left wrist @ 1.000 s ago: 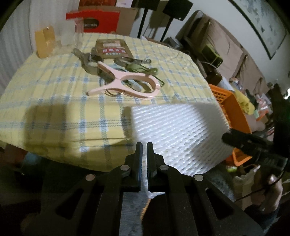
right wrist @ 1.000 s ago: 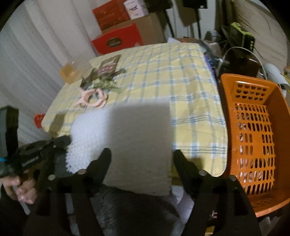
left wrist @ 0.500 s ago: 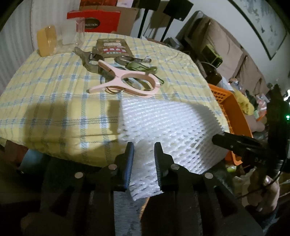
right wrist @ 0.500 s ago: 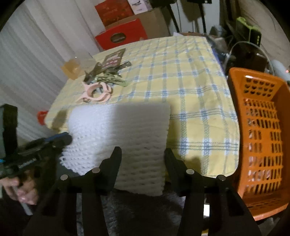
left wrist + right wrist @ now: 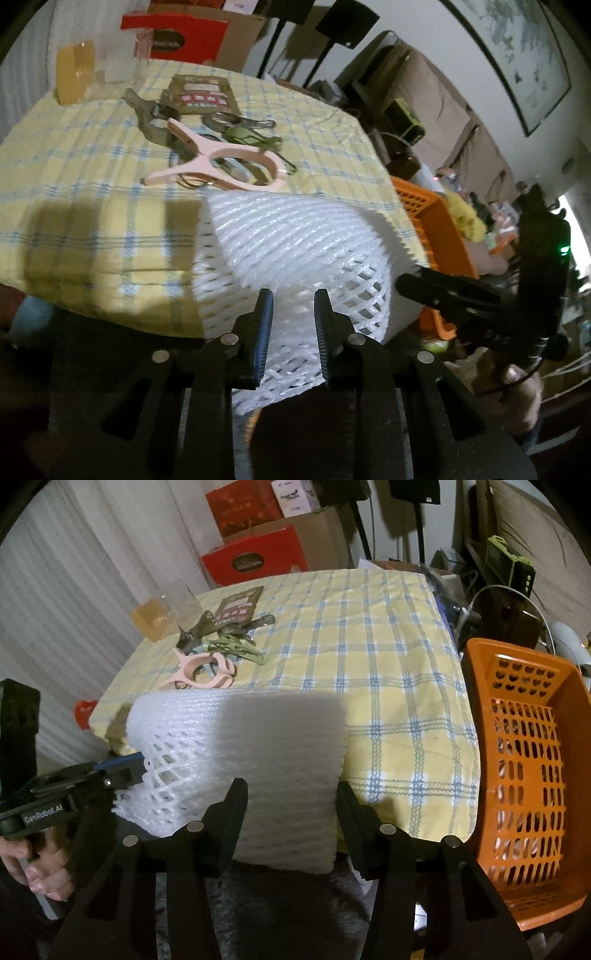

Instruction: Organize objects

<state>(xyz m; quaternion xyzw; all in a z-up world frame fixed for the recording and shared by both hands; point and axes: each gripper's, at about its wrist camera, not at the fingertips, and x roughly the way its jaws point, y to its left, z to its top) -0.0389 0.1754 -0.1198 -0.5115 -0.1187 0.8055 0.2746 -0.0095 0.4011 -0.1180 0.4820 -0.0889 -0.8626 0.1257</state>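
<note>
A: How many foam nets (image 5: 258,760)?
B: One, at the table's (image 5: 388,686) near edge, gripped by both grippers: left (image 5: 291,317), right (image 5: 291,808).
A: Clips?
B: One pink clip (image 5: 221,162) just beyond it.

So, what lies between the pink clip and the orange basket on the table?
In the right wrist view, only bare checked cloth lies between the pink clip and the orange basket; the white foam net sits nearer the camera.

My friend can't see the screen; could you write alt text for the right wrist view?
The right gripper clamps a stack of white foam netting at the near edge of a yellow checked tablecloth. The left gripper pulls the stack's left side, and an orange plastic basket stands at right.
</note>
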